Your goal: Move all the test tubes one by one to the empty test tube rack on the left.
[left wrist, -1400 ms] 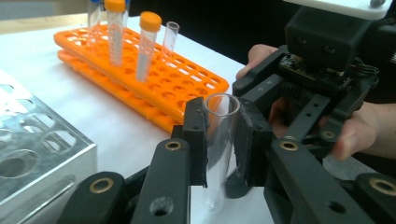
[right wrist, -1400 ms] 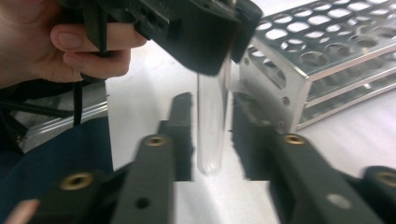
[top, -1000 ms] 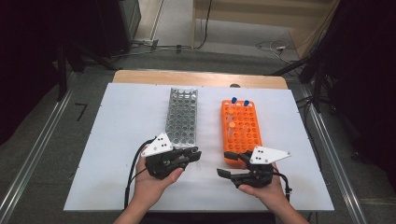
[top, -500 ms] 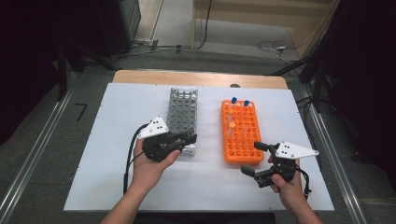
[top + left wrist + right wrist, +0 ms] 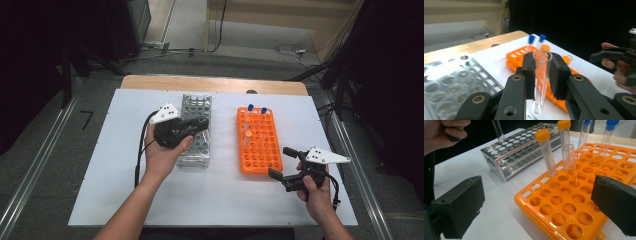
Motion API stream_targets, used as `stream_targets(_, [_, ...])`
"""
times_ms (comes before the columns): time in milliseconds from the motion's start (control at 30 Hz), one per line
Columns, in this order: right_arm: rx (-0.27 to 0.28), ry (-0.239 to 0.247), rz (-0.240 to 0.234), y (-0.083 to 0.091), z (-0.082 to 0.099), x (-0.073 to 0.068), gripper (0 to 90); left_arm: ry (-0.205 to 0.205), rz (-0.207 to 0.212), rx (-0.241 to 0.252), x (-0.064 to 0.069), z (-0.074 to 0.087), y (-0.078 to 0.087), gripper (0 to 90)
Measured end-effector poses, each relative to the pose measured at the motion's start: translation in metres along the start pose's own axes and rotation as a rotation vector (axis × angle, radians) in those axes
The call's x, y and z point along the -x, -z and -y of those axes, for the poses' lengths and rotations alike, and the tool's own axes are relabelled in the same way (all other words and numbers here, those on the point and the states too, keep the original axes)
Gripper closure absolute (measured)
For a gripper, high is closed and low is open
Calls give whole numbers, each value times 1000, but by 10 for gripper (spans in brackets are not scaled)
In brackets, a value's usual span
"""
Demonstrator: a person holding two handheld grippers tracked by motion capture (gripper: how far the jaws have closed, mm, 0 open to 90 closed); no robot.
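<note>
White table (image 5: 125, 200): left gripper (image 5: 541, 72) clamps glass tube (image 5: 541, 80) above steel rack (image 5: 197, 130).

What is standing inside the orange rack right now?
The orange rack holds two orange-capped tubes, two blue-capped tubes and one uncapped clear tube; their lower ends are hidden in the holes.

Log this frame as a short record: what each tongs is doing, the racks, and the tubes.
left tongs: shut on clear tube, held over the metal rack
right tongs: open, nothing between them, beside the orange rack
orange rack contents: two blue-capped tubes, two orange-capped tubes, one open clear tube
surface: white table
</note>
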State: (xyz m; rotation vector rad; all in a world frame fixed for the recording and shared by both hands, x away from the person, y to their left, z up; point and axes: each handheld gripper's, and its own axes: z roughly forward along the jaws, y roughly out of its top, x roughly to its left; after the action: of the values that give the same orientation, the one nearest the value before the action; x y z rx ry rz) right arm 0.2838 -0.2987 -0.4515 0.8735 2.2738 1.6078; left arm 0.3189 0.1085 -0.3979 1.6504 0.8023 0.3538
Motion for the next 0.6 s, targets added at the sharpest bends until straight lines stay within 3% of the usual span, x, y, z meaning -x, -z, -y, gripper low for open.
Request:
stream_targets(400, [1,-21,30,3,5,12,0,-16,-70,12,-34,-32,-32,766])
stream_targets(600, [10,-36,45,5,7,15,0,9,-102,31,-52,-39,-48,766])
